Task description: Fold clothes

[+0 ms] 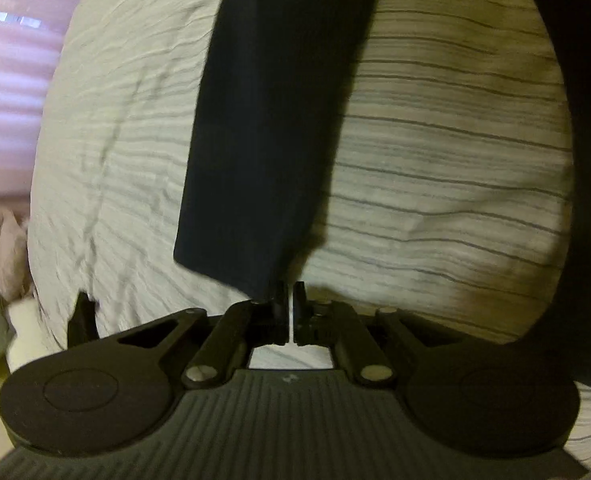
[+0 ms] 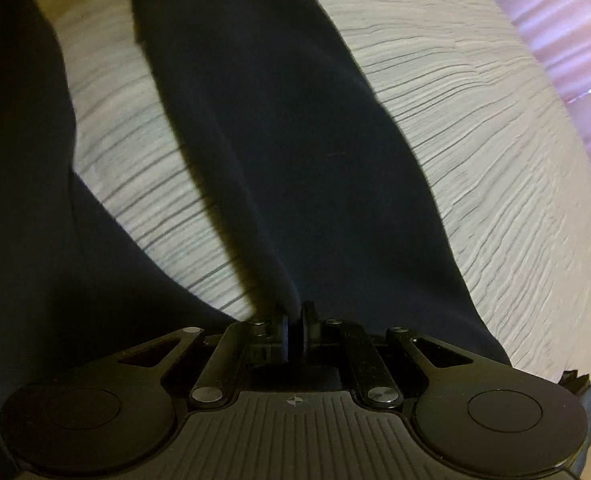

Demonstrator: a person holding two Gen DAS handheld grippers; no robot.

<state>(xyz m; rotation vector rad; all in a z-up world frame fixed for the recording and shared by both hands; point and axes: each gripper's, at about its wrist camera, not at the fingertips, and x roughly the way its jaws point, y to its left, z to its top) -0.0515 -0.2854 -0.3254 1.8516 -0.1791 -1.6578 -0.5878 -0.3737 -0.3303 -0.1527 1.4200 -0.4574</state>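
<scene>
- Left wrist view: left gripper (image 1: 293, 300) fingers pinch the dark garment's (image 1: 271, 120) corner above the bedcover (image 1: 435, 152).
- Right gripper (image 2: 294, 322) fingers clamp another bunched edge.
- Likely mid-lift; next, lay it flat.

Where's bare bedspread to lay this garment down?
Bare striped bedspread lies between the two hanging dark garment strips, and to their outer sides. It is crowded right at the left hand-held gripper and right hand-held gripper.

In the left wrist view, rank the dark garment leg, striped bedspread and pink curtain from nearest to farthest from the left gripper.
1. Dark garment leg: its corner is pinched in the left gripper.
2. Striped bedspread: spread beneath and beyond.
3. Pink curtain: far left, past the bed edge.
</scene>
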